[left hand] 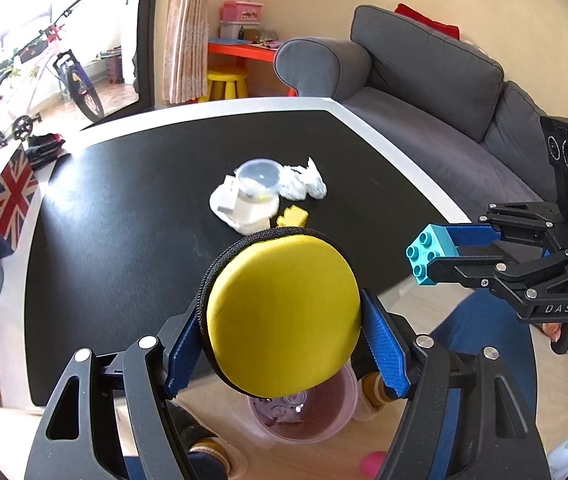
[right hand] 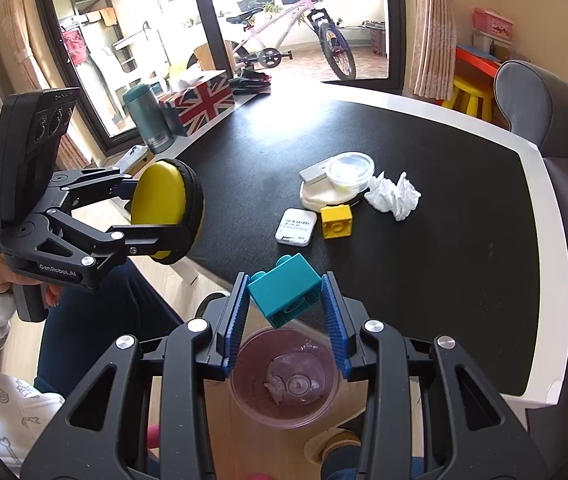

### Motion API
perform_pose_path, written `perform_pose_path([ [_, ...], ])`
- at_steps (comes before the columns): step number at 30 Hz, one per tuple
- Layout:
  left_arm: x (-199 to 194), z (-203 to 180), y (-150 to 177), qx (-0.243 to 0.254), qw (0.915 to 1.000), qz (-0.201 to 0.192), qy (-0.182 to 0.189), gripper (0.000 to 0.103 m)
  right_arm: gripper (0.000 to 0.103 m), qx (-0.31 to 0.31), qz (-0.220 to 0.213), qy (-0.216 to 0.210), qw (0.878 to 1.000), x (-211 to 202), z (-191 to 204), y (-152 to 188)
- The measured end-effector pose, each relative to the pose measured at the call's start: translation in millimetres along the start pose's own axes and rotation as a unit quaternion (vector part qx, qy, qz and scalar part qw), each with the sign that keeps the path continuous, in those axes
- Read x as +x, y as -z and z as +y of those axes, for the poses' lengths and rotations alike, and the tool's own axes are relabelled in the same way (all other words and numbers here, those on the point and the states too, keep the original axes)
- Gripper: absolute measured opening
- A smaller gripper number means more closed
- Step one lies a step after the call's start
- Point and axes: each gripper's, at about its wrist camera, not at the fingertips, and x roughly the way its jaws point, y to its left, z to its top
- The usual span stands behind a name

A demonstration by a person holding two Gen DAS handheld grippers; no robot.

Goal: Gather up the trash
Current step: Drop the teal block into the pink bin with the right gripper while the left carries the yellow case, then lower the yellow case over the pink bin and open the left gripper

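My left gripper (left hand: pixel 279 314) is shut on a round yellow zip case (left hand: pixel 284 320), held off the table's near edge. It shows in the right wrist view too, as left gripper (right hand: pixel 157 216) and case (right hand: pixel 159 200). The right gripper (right hand: pixel 284 284) is shut on a teal toy brick (right hand: pixel 284 294), tilted, also seen as brick (left hand: pixel 428 252). Below both stands a pink bin (right hand: pixel 243 392) on the floor with scraps inside. On the black table (right hand: pixel 444 280) lie a crumpled tissue (right hand: pixel 394 196), a clear tub (right hand: pixel 350 170) on white paper, a yellow brick (right hand: pixel 336 221) and a white packet (right hand: pixel 296 227).
A Union Jack box (right hand: pixel 199 102) and a green bottle (right hand: pixel 147 118) stand at the table's far left corner. A grey sofa (left hand: pixel 424 100) runs along the right side. The person's blue trouser legs (right hand: pixel 95 320) and feet flank the bin.
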Motion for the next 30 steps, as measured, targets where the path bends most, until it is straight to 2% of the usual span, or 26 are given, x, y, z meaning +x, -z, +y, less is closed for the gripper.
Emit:
perform_pose_path([
  [10, -1, -5, 28, -0.01, 0.9997, 0.016, 0.014, 0.071, 0.037, 0.006, 0.038, -0.023, 0.999, 16, 14, 34],
  [16, -1, -6, 33, -0.009, 0.9996, 0.021, 0.014, 0.071, 0.037, -0.005, 0.045, -0.031, 0.999, 22, 21, 37],
  [17, -1, -6, 33, -0.009, 0.9996, 0.022, 0.015, 0.071, 0.04, -0.006, 0.046, -0.03, 0.998, 23, 21, 36],
  [20, -1, -7, 33, -0.008, 0.9996, 0.022, 0.015, 0.071, 0.075, 0.0, 0.033, -0.024, 0.999, 21, 18, 35],
  [21, -1, -7, 33, -0.008, 0.9996, 0.023, 0.016, 0.071, 0.08, 0.006, 0.029, -0.021, 0.999, 20, 16, 34],
  [24, 1, -7, 33, -0.008, 0.9995, 0.026, 0.018, 0.071, 0.088, 0.018, 0.028, -0.007, 0.999, 19, 11, 32],
  [30, 7, -12, 35, -0.002, 0.9991, 0.036, 0.025, 0.071, 0.091, 0.031, 0.033, 0.004, 0.999, 18, 4, 33],
])
